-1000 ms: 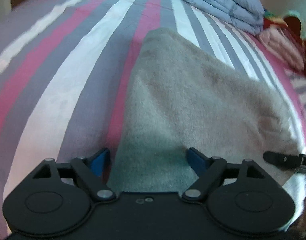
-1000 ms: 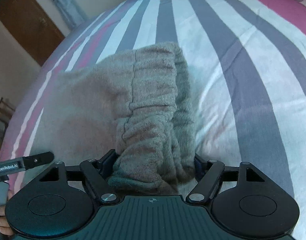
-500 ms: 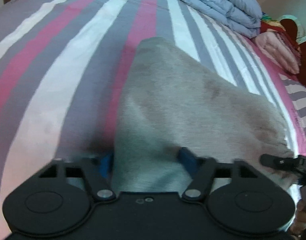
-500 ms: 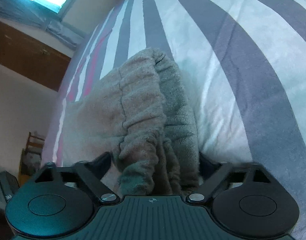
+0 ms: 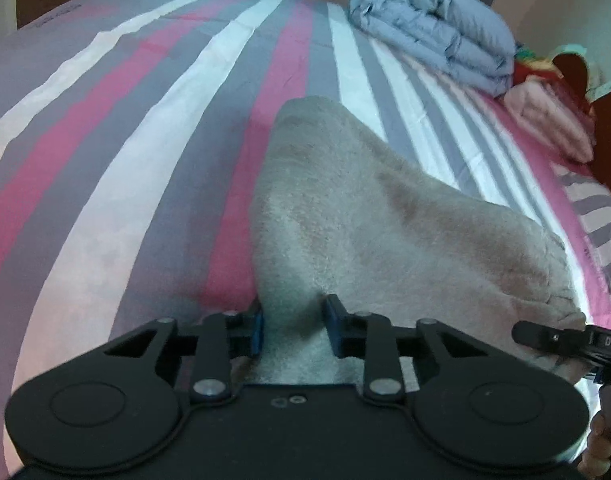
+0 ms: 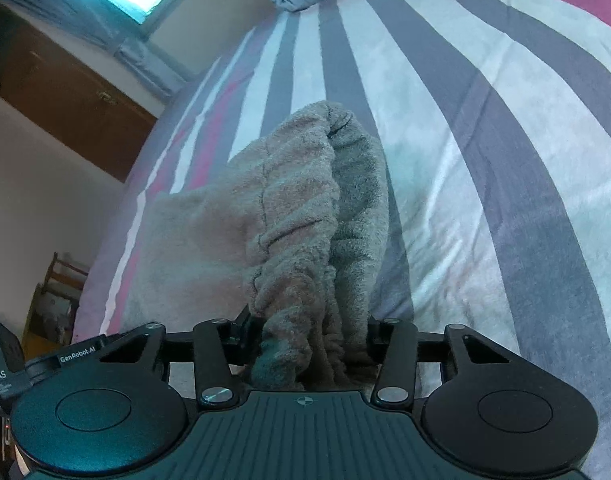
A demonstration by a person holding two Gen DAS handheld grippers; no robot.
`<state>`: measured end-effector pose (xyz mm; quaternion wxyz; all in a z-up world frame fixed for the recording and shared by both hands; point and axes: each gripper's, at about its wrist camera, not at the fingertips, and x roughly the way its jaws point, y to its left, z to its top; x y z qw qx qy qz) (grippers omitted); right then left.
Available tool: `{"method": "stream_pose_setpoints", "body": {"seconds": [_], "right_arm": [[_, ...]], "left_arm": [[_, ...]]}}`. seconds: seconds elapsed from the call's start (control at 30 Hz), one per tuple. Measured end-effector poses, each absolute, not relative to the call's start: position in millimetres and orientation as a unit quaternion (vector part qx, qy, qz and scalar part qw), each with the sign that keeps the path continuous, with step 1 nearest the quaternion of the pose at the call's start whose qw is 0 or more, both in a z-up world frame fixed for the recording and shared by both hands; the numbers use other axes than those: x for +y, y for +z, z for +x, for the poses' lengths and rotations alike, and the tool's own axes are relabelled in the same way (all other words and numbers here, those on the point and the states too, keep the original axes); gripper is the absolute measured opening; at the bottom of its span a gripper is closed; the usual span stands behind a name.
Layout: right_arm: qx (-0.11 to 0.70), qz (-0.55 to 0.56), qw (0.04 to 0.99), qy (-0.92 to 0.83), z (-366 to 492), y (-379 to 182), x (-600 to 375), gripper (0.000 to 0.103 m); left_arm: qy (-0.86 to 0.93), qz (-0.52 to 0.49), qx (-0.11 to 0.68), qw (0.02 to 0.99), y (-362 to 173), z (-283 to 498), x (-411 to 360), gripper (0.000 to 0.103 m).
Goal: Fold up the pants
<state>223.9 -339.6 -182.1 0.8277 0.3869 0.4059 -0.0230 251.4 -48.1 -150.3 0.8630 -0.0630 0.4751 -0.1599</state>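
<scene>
Striped bedsheet (image 5: 153,184) underneath, pink, grey and white, with a folded blue quilt (image 5: 433,28) far off. Left claw (image 5: 293,324) clamped on one edge of the fleecy grey-brown pants (image 5: 385,220), right claw (image 6: 309,332) pinching the bunched, elastic-gathered waistband (image 6: 301,264). Best carried over level, both claws together, so the thick soft pile lands square without sagging or twisting.

Pants (image 5: 369,224) lie on the bed (image 5: 145,168), quilt (image 5: 433,28) behind.
</scene>
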Motion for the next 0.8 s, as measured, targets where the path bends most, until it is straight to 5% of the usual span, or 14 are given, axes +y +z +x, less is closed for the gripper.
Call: {"method": "stream_pose_setpoints", "body": {"seconds": [0.07, 0.13, 0.17, 0.2, 0.23, 0.4, 0.8], "right_arm": [[0.417, 0.4, 0.816, -0.03, 226.3, -193.2, -343.0, 0.06], [0.416, 0.403, 0.815, -0.032, 229.6, -196.4, -347.2, 0.071], [0.417, 0.405, 0.813, -0.027, 232.2, -198.8, -349.3, 0.072], [0.423, 0.41, 0.808, -0.02, 236.5, -203.4, -350.1, 0.072], [0.428, 0.416, 0.802, -0.017, 240.2, -207.1, -351.1, 0.071], [0.408, 0.411, 0.815, -0.007, 236.5, -188.3, -342.3, 0.045], [0.304, 0.375, 0.874, 0.055, 269.5, -108.2, -336.1, 0.042]], "left_arm": [[-0.149, -0.057, 0.478, 0.863, -151.1, 260.6, -47.4, 0.038], [-0.134, -0.046, 0.485, 0.863, -157.0, 270.7, -47.5, 0.071], [-0.13, -0.048, 0.488, 0.862, -161.1, 273.7, -47.1, 0.072], [-0.138, -0.067, 0.494, 0.856, -165.4, 276.6, -45.6, 0.064], [-0.145, -0.082, 0.495, 0.853, -166.0, 276.5, -44.1, 0.039], [-0.148, -0.059, 0.457, 0.875, -144.8, 258.4, -56.5, 0.014], [-0.149, -0.113, 0.378, 0.907, -79.5, 283.5, -46.2, 0.011]]}}
